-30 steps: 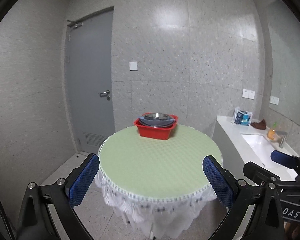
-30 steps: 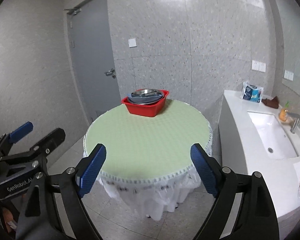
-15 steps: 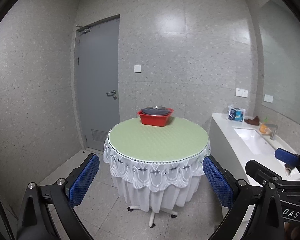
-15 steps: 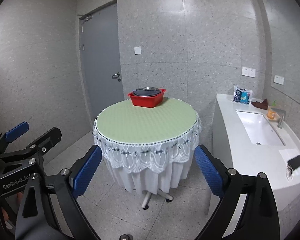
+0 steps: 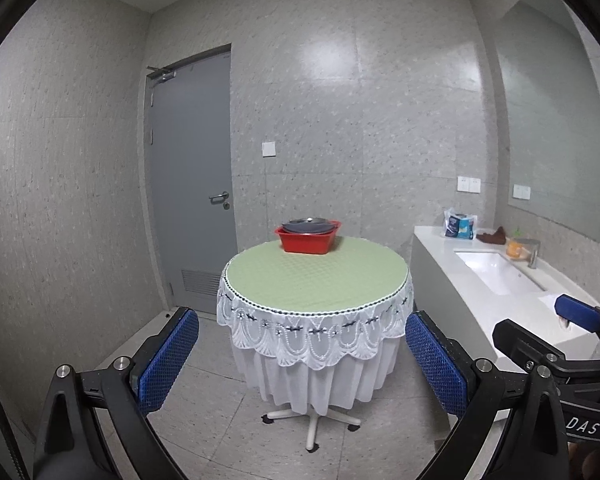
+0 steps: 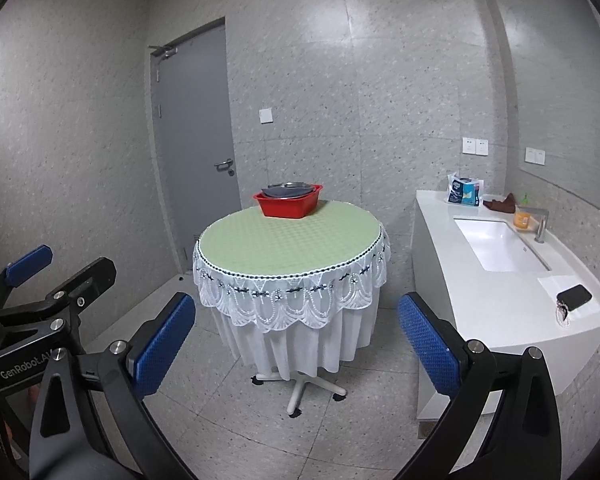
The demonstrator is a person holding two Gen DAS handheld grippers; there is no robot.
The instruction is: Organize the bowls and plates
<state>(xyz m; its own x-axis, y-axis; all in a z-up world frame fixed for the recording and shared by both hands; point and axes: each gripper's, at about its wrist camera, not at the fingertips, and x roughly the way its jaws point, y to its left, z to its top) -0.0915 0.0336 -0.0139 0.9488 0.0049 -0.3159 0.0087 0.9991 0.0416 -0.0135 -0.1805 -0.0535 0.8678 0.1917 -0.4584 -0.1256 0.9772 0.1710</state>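
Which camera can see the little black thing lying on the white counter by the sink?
The right wrist camera. It shows the black thing whole, lying on the counter in front of the sink. In the left wrist camera, the other hand-held gripper covers that spot, so it is hidden.

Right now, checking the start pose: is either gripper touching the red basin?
Apart. In both wrist views the red basin sits at the table's far side, with floor separating it from the open left gripper and right gripper.
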